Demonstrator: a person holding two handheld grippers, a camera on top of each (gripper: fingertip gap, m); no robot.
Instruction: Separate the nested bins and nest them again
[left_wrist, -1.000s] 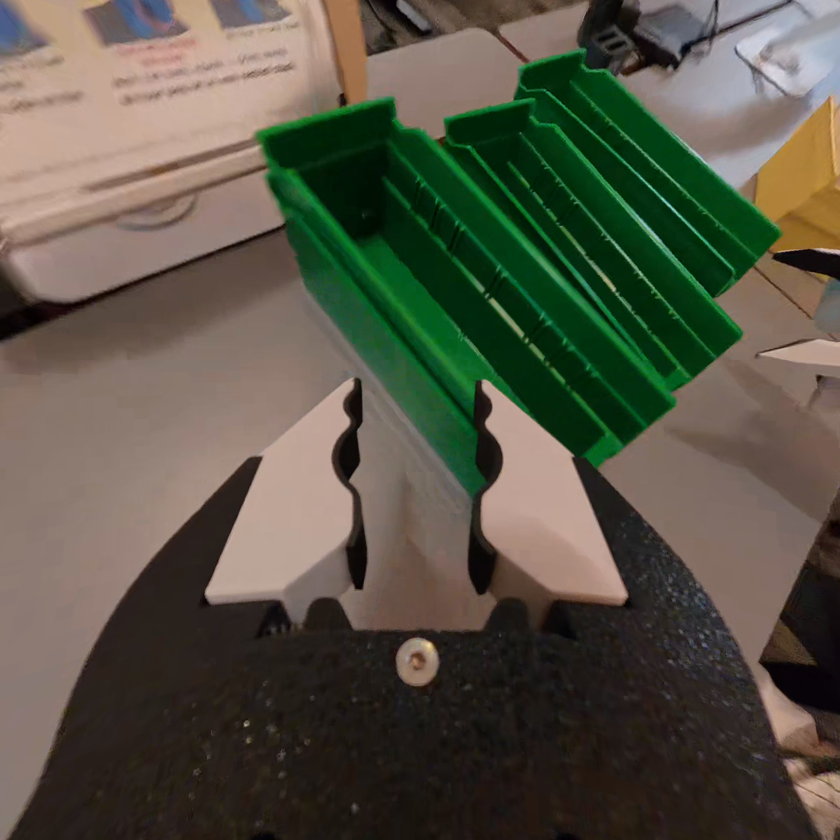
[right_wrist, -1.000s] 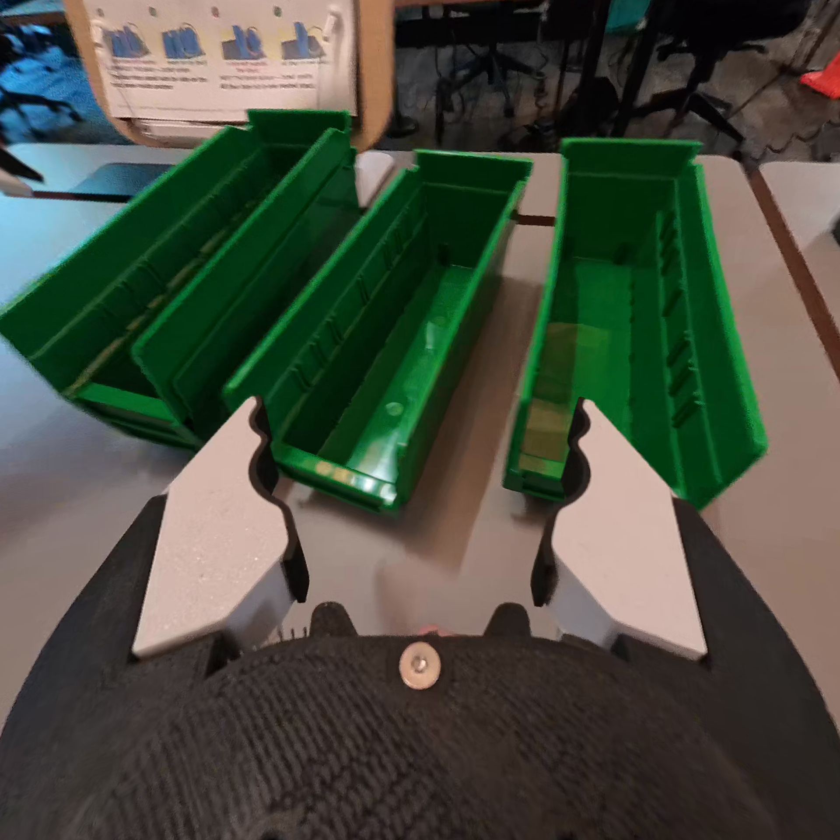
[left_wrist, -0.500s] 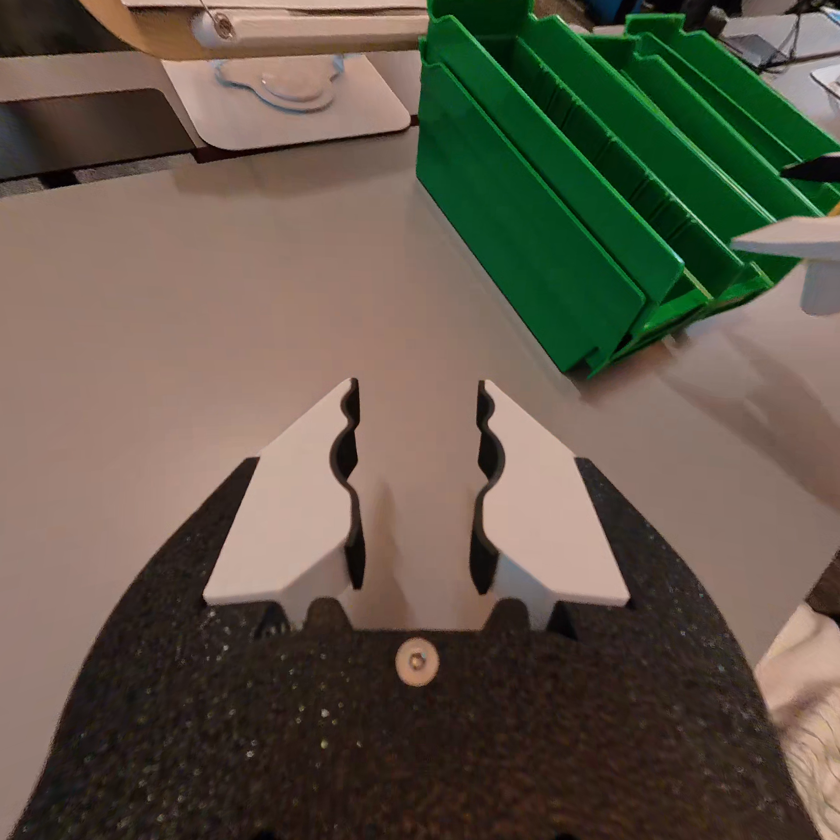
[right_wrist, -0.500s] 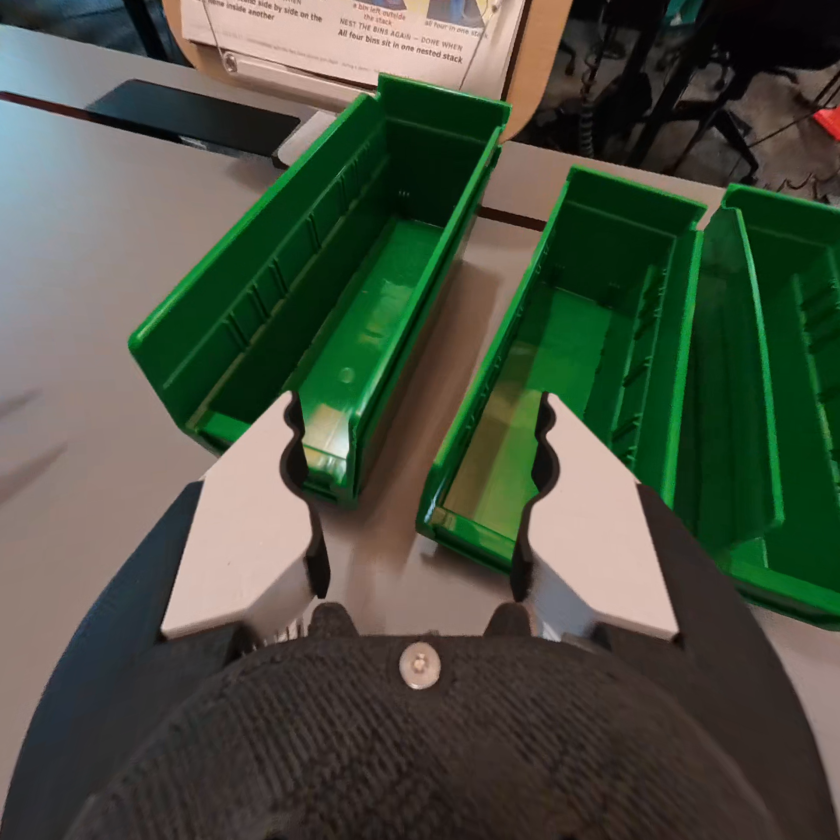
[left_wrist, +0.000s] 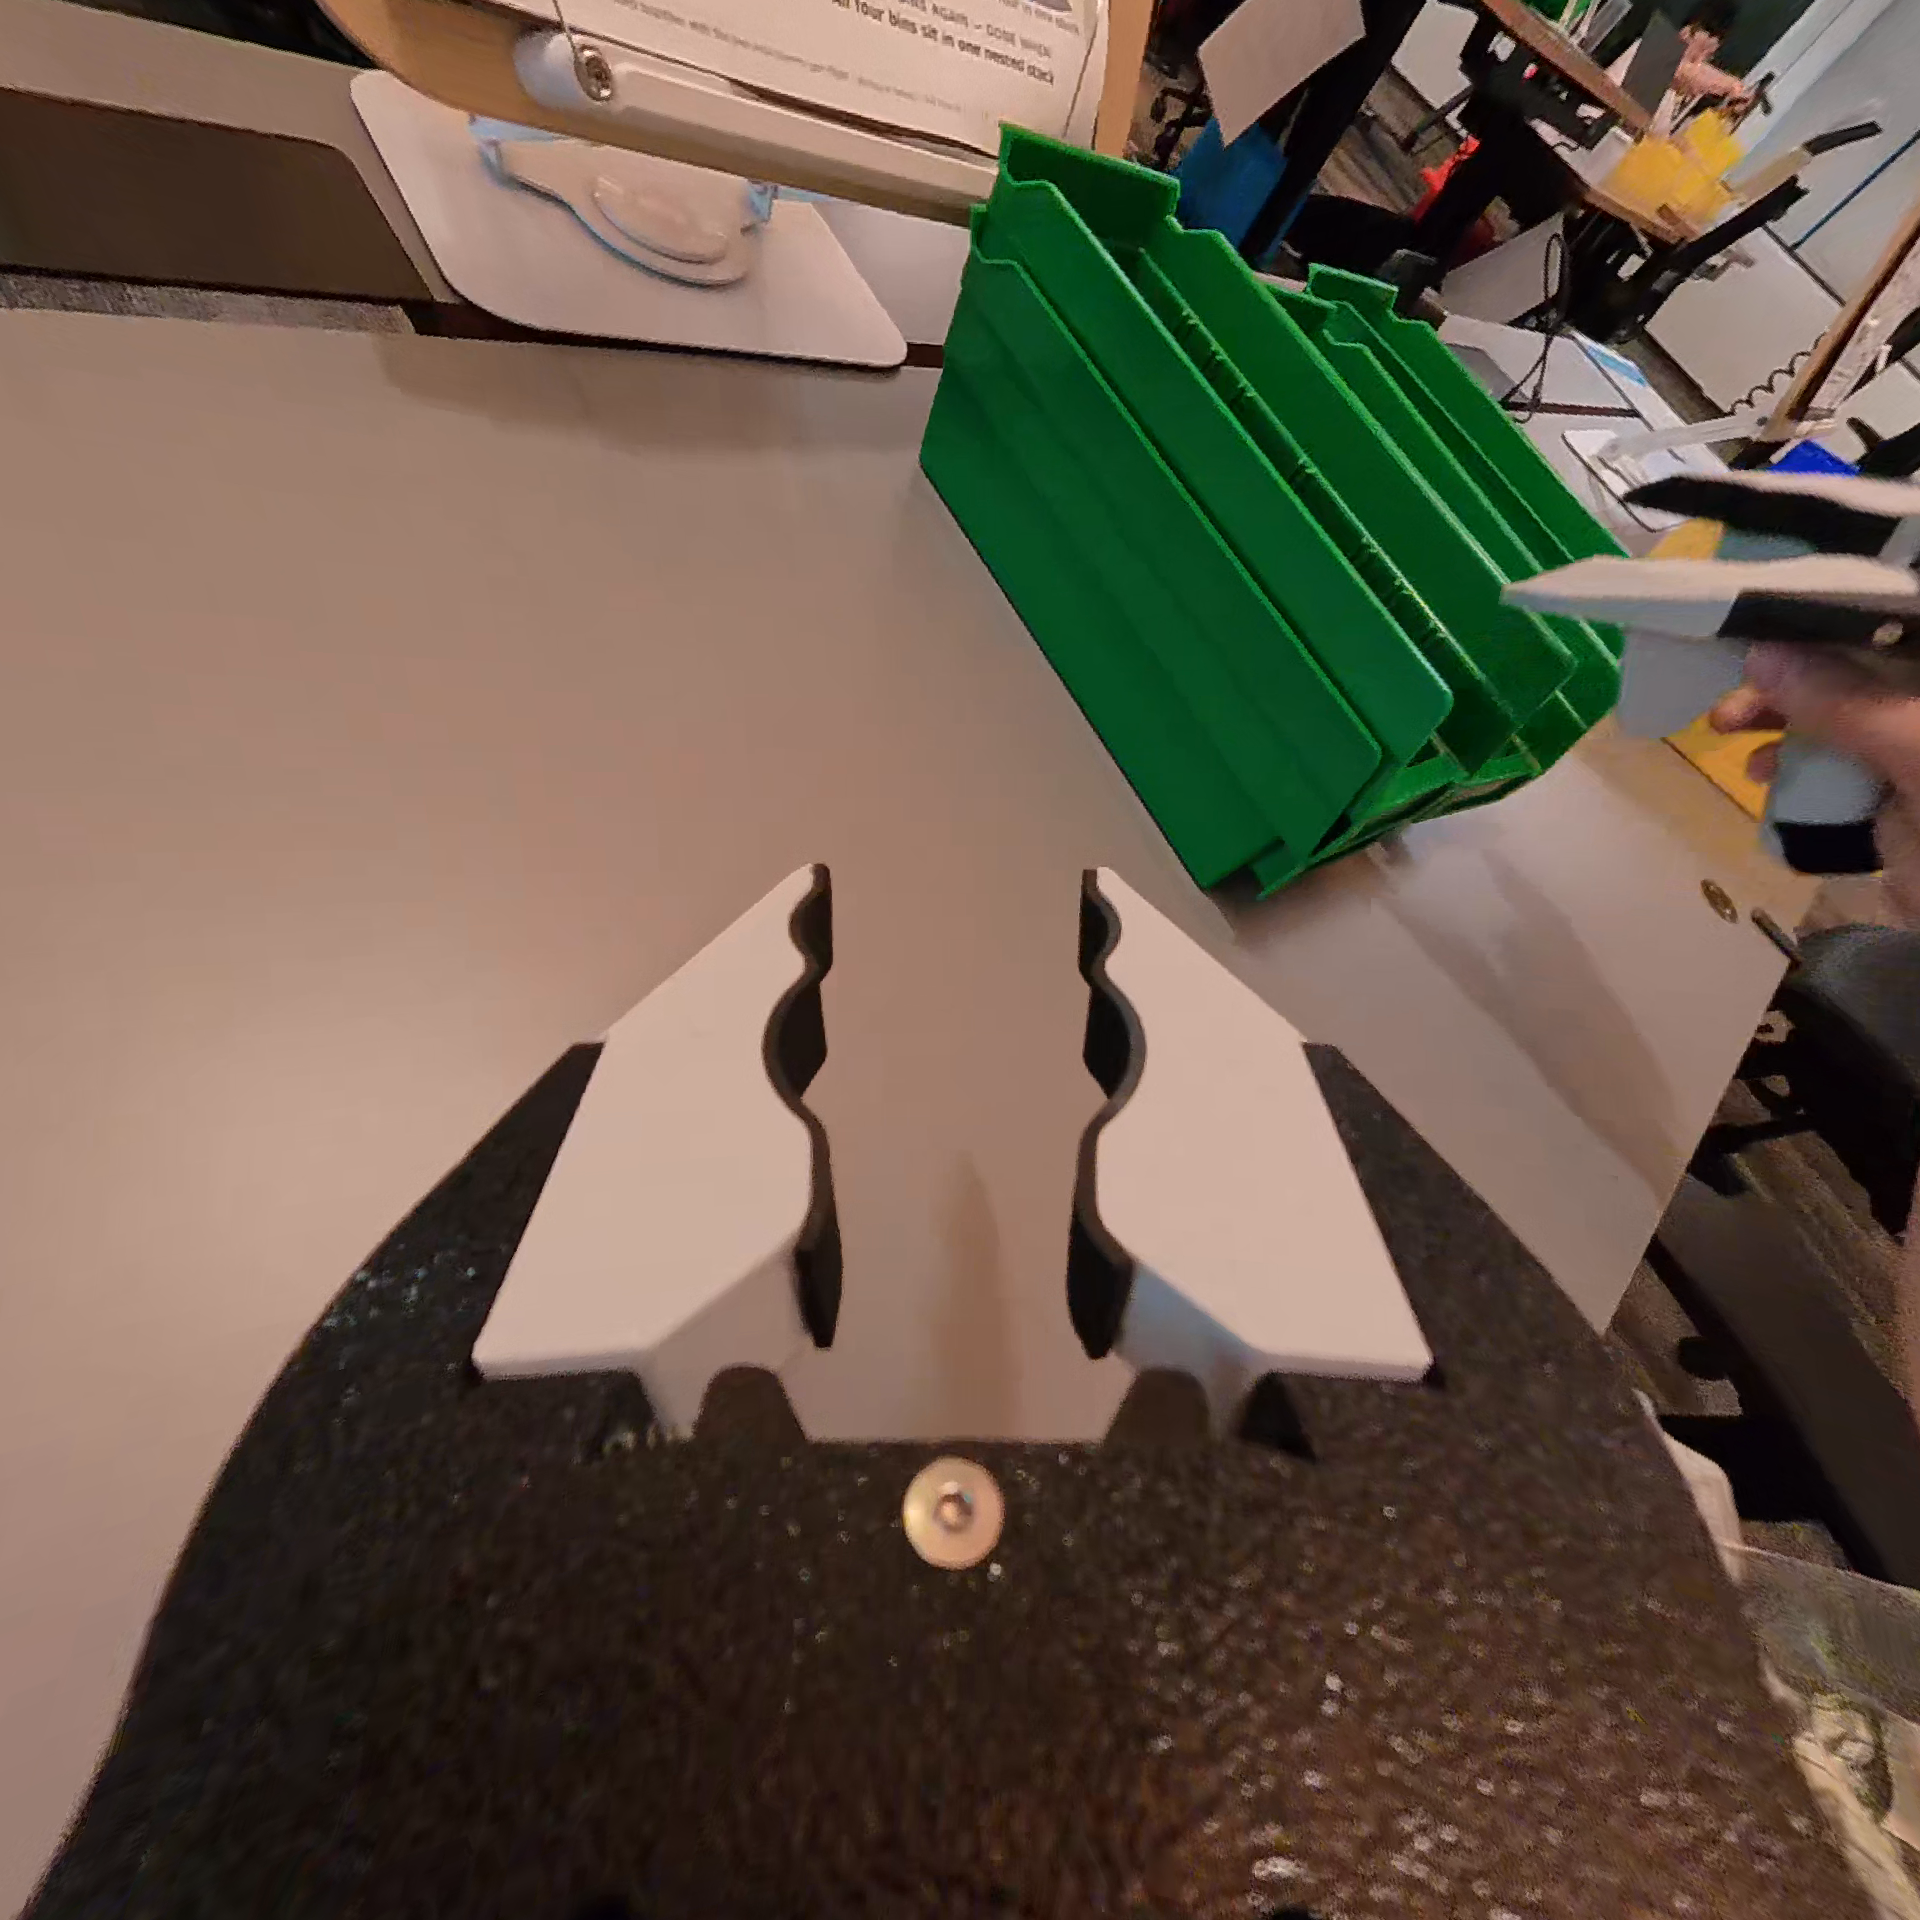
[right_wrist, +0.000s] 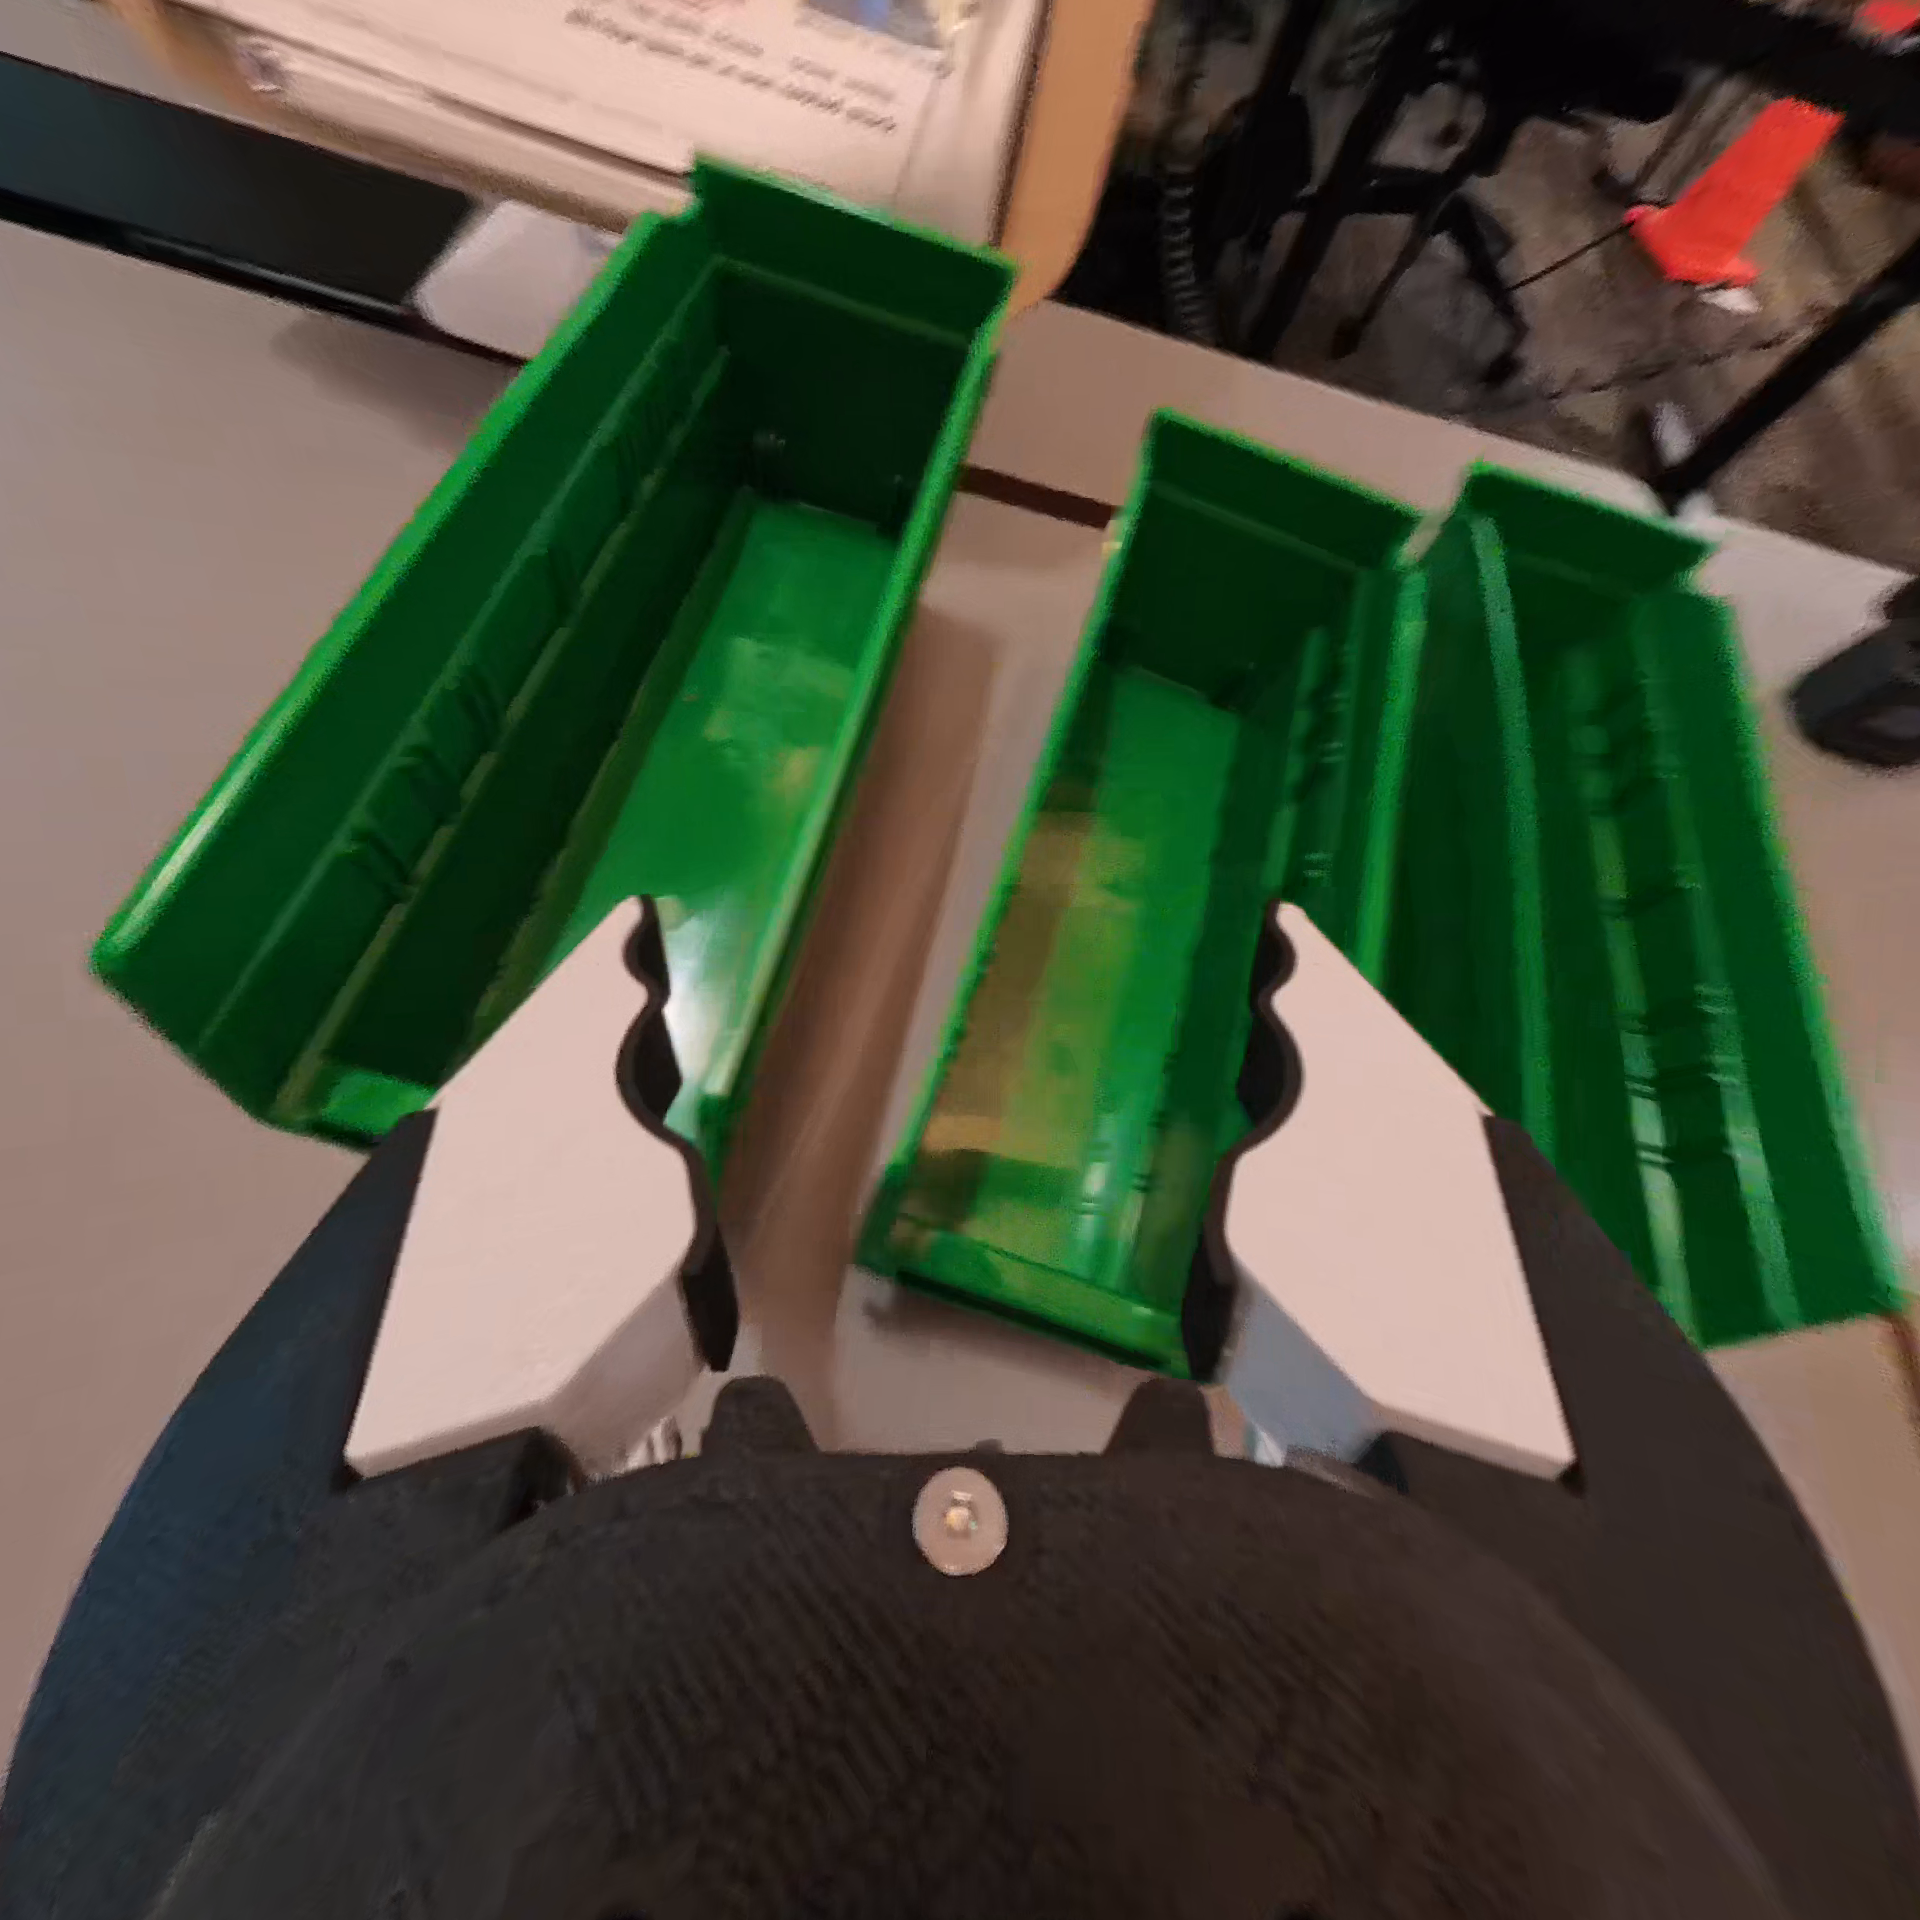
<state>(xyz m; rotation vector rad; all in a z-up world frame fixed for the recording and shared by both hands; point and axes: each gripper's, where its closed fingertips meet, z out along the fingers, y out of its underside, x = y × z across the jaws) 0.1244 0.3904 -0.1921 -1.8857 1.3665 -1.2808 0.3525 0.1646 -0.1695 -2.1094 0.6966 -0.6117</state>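
The left gripper (left_wrist: 954, 894) is being held over bare table (left_wrist: 416, 675), its jaws partly parted and nothing being gripped; the right gripper (right_wrist: 961, 914) is being held wider apart, also empty, above the near ends of the left bin (right_wrist: 582, 727) and the middle bin (right_wrist: 1132, 883). In the right wrist view three green bins are being shown standing on the table: the left one apart from the others by a gap, the middle one touching or nearly touching the right bin (right_wrist: 1621, 883), which is leaning outward. Whether a second bin is still being carried inside the left one cannot be told, although doubled rims are being suggested in the left wrist view. Several risks are being judged from here: a thin wall could be pinched off-centre, so that a bin is being tipped or dragged; the neighbouring bin could be disturbed by the wide jaws; and jamming could be caused if a bin is being lowered skewed into another. The bins are long, narrow, glossy plastic with ribbed inner walls and a raised back lip.
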